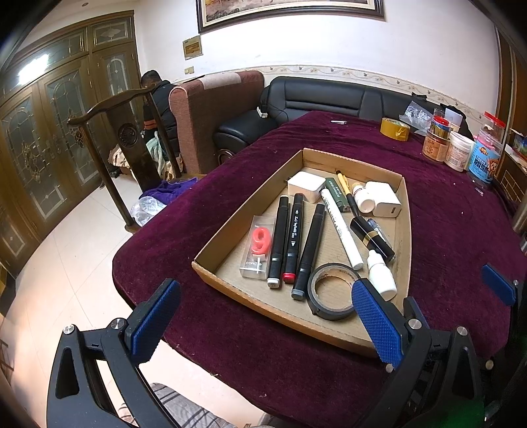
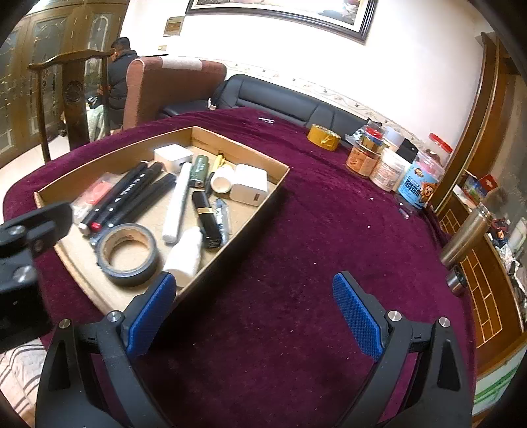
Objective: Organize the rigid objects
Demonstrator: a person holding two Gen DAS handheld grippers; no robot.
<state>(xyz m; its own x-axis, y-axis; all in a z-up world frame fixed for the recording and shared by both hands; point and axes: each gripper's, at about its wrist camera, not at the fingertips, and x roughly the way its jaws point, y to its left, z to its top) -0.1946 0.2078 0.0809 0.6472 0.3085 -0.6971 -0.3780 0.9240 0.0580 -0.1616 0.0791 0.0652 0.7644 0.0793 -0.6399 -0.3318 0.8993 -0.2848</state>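
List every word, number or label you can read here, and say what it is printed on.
"9": the red number candle in its clear packet in the cardboard tray.
"cand…": white print low on that packet, the rest unclear.
Black marker: white print, too small to read.
White marker: dark print, blurred.
Green lighter: lettering too small.
Blue jar and the other jars: labels blurred.

The framed picture (image 1: 290,10) is cut off by the top edge; the left tool (image 2: 19,250) shows only partly at the frame's side; labels on the jars (image 2: 388,171) are too small to read; the seated person's (image 1: 158,98) face is hidden.
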